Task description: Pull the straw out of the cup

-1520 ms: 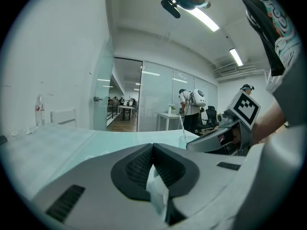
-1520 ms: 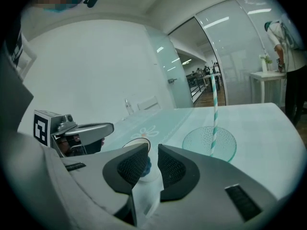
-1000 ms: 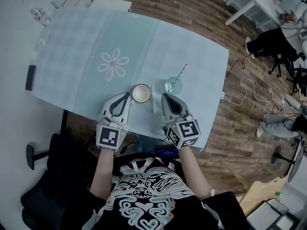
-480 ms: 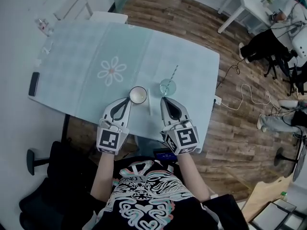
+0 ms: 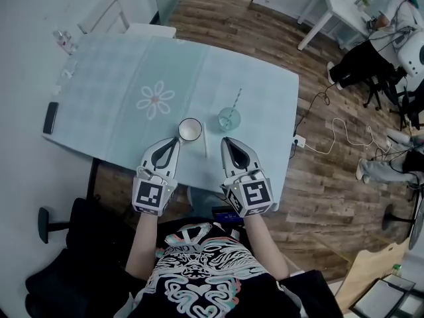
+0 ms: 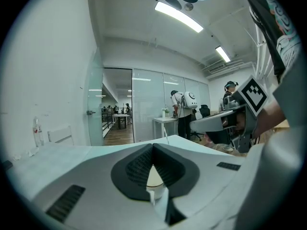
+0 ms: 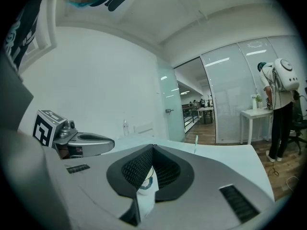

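Straw leans in the clear cup, just ahead of the right claw, whose jaws have just been closing and now meet at the tips with nothing between them. The left claw is also closed and empty, just short of a white cup. Both cups stand near the front edge of the bench; a phone lies far left.

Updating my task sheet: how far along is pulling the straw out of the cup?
Done: nothing; the straw stands in the glass cup. In hand: nothing; the left gripper and right gripper are shut, empty, short of the glass cup. Remaining: reach, grip the straw, lift it out.
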The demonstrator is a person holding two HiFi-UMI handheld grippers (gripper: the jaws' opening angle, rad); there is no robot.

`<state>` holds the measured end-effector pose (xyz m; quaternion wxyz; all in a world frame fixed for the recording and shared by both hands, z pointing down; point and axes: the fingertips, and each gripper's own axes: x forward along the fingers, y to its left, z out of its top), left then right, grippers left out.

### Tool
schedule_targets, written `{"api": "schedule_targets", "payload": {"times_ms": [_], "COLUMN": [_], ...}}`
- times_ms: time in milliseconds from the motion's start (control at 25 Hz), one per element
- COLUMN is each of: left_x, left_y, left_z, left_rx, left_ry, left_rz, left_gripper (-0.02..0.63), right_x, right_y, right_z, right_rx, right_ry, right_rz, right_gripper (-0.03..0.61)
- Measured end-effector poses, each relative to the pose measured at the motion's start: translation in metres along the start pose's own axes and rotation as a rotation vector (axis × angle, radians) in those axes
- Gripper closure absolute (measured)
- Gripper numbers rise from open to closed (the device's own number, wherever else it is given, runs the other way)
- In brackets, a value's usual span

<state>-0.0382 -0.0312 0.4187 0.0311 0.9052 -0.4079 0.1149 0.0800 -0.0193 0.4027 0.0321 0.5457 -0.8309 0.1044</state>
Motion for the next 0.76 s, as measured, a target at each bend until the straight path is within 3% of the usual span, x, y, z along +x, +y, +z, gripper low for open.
{"api": "schedule_targets", "payload": {"times_ms": [760], "left_x": [-0.0015], "left_y": [0.0004], "left_z": [0.004], "left_rx": [-0.002], "left_ry": [-0.02], "left_rz": [0.015], "left_gripper": [0.615], "right_x": [-0.0016], "right_y": [-0.002], "right_z": [0.0018], "right_rx": [-0.007], "right_ry": [-0.002], "right_rz": [-0.005], "right_gripper": [0.555]}}
